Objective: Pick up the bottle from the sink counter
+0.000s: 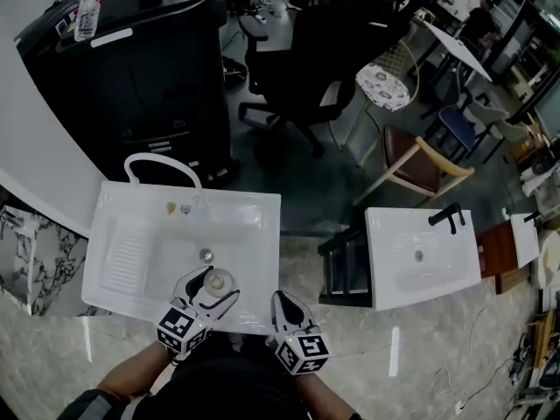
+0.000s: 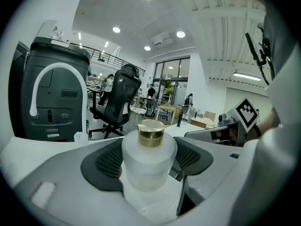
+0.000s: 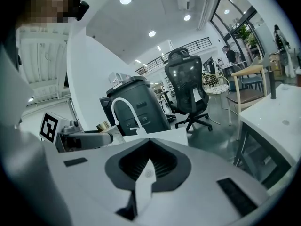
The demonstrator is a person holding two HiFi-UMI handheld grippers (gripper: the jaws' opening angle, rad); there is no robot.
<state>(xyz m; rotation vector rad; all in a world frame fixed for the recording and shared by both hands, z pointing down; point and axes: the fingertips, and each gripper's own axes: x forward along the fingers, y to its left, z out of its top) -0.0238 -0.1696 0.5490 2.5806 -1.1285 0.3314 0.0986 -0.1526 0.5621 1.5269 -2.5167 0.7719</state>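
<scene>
The left gripper (image 1: 213, 283) gripped the frosted bottle (image 2: 148, 166) by its body, over the front of the sink (image 1: 262, 210). The right gripper (image 3: 149, 164) was closed and empty. A good lift probably needed the bottle upright and the squeeze steady.

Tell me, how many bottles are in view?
2. One frosted, gold-capped bottle is held in the fingers of the left gripper over the white sink; one clear plastic bottle rests atop the black machine behind. Others may be hidden.
</scene>
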